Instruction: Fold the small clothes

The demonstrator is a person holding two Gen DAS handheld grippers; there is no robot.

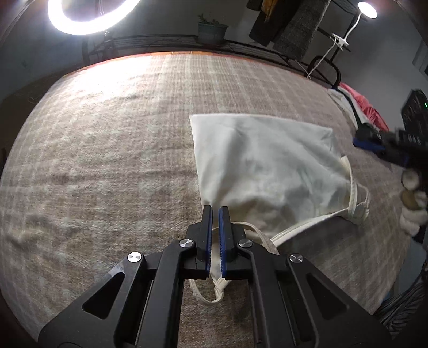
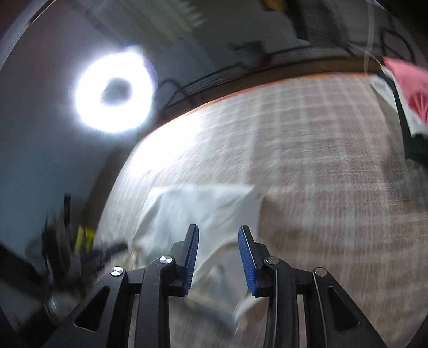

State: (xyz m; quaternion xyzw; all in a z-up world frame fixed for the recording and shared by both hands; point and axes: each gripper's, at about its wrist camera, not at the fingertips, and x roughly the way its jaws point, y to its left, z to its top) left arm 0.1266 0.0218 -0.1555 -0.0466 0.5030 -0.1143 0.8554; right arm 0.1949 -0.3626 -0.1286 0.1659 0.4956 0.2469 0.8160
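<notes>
Left gripper (image 1: 215,214): pinched on cream garment (image 1: 267,166) hem
Right gripper (image 2: 218,235): spread wide, holding nothing
Risk: one-sided pull bunching cloth on blanket (image 1: 107,133)

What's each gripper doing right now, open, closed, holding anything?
Left gripper: jaws shut on the white garment, near its strap end.
Right gripper: jaws open, empty, above the garment.

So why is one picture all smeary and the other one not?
Right wrist view: the camera was moving, so the white cloth, blanket and ring light all streak. Left wrist view: steady and sharp, though the ring light glares white and the fisheye lens bends the blanket round.
</notes>
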